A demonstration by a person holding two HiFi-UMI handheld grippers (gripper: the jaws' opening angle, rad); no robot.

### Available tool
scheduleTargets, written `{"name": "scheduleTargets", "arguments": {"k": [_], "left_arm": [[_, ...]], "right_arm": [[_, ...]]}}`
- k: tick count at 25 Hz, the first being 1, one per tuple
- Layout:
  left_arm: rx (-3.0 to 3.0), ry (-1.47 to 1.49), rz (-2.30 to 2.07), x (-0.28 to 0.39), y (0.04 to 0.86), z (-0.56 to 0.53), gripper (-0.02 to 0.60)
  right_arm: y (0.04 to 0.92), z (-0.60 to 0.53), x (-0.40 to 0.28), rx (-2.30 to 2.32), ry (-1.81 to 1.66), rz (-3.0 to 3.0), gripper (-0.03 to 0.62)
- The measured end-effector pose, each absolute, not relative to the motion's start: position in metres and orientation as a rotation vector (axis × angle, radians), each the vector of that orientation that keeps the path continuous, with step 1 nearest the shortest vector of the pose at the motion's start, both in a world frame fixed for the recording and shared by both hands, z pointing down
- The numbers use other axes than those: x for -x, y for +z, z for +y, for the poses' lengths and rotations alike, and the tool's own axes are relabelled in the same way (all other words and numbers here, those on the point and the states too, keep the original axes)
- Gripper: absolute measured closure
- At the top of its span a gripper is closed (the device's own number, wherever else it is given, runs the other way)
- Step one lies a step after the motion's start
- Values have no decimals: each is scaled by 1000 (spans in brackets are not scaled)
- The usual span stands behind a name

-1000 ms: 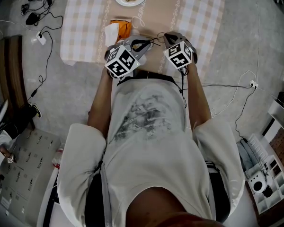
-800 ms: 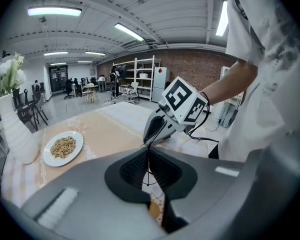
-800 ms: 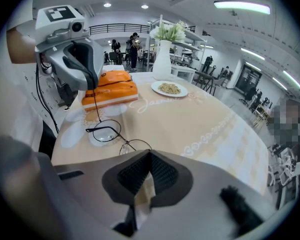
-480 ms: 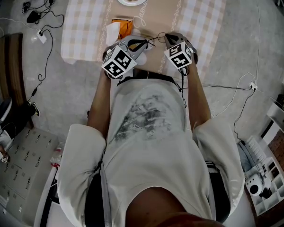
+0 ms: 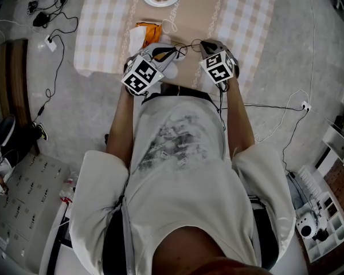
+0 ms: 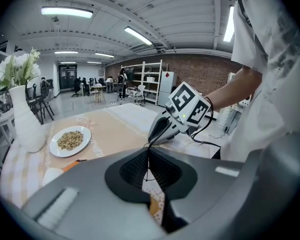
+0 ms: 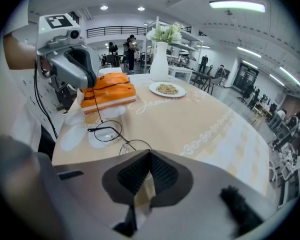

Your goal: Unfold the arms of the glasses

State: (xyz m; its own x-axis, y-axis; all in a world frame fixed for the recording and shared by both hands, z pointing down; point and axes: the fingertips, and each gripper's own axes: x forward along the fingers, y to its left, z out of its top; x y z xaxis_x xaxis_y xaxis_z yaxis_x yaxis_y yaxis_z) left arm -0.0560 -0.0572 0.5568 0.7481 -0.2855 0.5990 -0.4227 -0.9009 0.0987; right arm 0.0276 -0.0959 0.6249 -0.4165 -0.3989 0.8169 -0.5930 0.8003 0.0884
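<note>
Glasses [image 7: 110, 132], held between both grippers by the table's [image 5: 195, 10] near edge: right gripper [image 7: 149, 156] clenched on the frame beside a lens, left gripper [image 6: 149, 159] clenched on one thin arm.

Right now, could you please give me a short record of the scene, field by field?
left claw: shut on one thin arm of the glasses
right claw: shut on the glasses near a lens
glasses: held between both claws
table: plate of grain, white vase with flowers, orange pack
</note>
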Motion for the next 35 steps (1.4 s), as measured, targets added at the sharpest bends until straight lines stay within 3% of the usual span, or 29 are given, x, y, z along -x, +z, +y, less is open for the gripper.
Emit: {"name": "scheduleTargets", "arguments": {"k": [18,20,35], "left_arm": [[-2747,861,-484,43,553,-52,566],[-2750,861,-475,41,553,-52,566],[-2768,861,-460,37,546,-55,566]], "right_arm": [[616,-89,-15,-706,220,-2087,574],[614,-86,-11,-692,206,-2095,522],[596,-66,8,-607,100,-2129,491]]}}
